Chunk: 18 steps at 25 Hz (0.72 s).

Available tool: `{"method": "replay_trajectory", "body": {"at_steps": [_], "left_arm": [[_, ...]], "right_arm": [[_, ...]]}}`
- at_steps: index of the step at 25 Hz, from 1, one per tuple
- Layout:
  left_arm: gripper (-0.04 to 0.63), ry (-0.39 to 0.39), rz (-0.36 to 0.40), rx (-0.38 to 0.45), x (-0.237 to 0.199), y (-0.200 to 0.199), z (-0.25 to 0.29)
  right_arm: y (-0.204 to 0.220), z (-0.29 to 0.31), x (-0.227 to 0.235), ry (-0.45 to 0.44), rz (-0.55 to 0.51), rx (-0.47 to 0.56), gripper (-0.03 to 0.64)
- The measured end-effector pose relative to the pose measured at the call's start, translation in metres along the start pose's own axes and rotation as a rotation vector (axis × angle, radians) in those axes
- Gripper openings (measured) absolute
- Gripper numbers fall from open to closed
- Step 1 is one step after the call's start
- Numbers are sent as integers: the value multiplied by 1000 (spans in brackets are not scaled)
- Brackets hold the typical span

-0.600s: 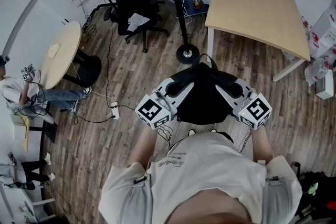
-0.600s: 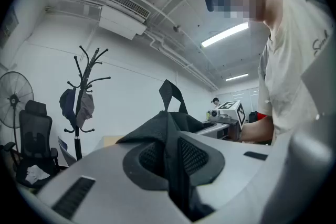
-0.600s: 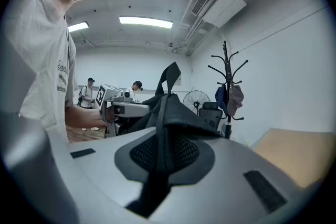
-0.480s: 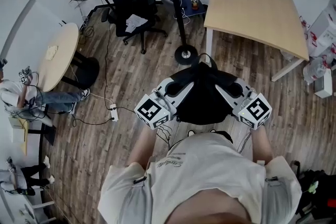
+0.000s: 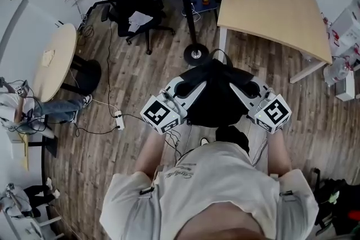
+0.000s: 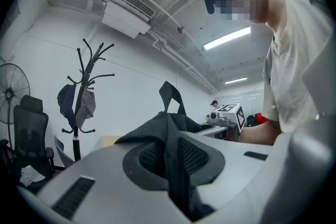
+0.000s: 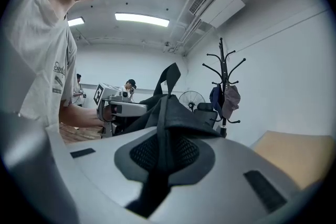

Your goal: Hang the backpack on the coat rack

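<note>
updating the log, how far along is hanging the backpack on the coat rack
Done: the backpack is lifted, with the left gripper and right gripper each shut on its black fabric. In hand: it is held between them, facing the coat rack. Left: close the gap to the rack and slip the top loop over a free hook.

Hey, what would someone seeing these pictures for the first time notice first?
A black backpack hangs pinched between the left gripper and the right gripper, just in front of the person, at the middle of the head view. Beyond it stands the coat rack, with hung items on its upper hooks, and a light wooden table sits to its right.
</note>
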<state>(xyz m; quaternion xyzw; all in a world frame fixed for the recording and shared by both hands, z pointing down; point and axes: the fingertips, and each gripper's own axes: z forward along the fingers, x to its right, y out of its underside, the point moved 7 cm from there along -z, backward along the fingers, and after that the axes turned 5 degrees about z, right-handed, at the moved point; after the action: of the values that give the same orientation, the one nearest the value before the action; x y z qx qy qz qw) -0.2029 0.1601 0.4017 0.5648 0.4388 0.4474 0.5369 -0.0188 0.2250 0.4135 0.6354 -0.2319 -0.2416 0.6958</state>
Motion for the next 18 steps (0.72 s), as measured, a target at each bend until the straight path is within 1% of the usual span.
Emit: {"method": "replay_trajectory", "body": {"at_steps": [4, 9, 14, 18], "left_arm": [[48, -20, 15, -14, -26, 3, 26], [48, -59, -7, -43, -60, 13, 65], [48, -97, -2, -28, -95, 16, 100], [48, -123, 15, 2, -118, 14, 130]], "right_arm": [[3, 15, 39, -27, 16, 16, 29], [12, 33, 94, -51, 38, 39, 29], [8, 53, 148, -98, 20, 44, 29], [0, 62, 188, -117, -8, 55, 29]]}}
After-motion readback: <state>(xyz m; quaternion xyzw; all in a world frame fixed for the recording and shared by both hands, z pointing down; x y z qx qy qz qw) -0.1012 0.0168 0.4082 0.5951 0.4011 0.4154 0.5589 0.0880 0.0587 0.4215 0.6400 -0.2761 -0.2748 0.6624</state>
